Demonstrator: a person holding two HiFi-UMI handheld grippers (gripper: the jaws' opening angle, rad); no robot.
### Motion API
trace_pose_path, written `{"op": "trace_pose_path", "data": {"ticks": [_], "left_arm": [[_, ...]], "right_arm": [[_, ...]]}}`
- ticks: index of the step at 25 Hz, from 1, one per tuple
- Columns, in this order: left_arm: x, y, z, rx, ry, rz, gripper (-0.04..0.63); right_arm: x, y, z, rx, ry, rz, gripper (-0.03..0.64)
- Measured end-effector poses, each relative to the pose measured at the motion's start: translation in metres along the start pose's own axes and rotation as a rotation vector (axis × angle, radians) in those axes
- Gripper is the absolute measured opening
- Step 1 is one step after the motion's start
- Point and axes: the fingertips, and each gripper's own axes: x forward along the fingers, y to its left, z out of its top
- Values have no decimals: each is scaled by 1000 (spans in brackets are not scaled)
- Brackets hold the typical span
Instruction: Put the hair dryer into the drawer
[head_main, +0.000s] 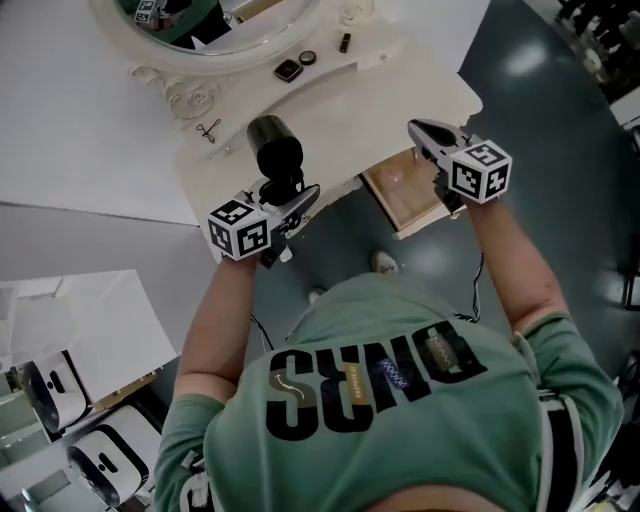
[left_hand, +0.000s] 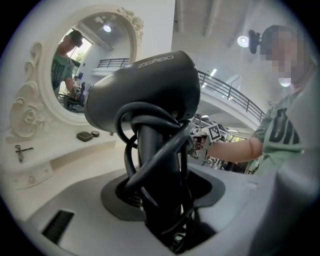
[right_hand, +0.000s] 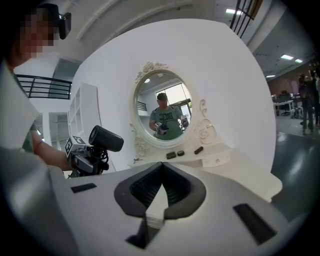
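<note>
Gripping the hair dryer (left_hand: 150, 85) by its handle, the L gripper (head_main: 290, 200) has its jaws clamped on the handle and on the black cord (left_hand: 131, 150) looped round it. In the head view dryer + L gripper sit at approx. 11 o'clock from centre, over the front edge of the white vanity table (head_main: 400, 70), barrel pointing toward the oval mirror (head_main: 215, 48) at 12.

Pale lettering on the barrel, seen in the L gripper view, looks like "ZEABO"; not fully sure of the letters.

R gripper (right_hand: 161, 167): jaws together, nothing btw them. Head view puts it at 1 o'clock, just above the drawer (head_main: 410, 195). The drawer is pulled open w/ a bare wood floor, at 2 o'clock from centre and approx. 4 o'clock from the dryer, well apart from it.

Both grippers carry cubes w/ black-and-white square markers.

Person's green T-shirt (head_main: 380, 400) has big black letters reading approx. "SUNO" as they lie in the head view.

On the table near the mirror: a square compact (head_main: 288, 70), a round one (head_main: 308, 57), a small dark tube (head_main: 345, 42) and, at 10 o'clock from the dryer, a small metal tool (head_main: 208, 130); no readable print on these.
</note>
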Motion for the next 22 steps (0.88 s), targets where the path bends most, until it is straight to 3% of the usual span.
{"op": "trace_pose_path", "data": {"ticks": [11, 18, 22], "left_arm": [[203, -67, -43, 69, 288, -260, 236], [300, -102, -102, 76, 479, -352, 236], [335, -103, -147, 104, 622, -348, 236]], "right_arm": [[-141, -143, -62, 125, -12, -268, -6], [-208, -204, -112, 206, -18, -381, -6], [-236, -225, -143, 260, -24, -432, -6]]}}
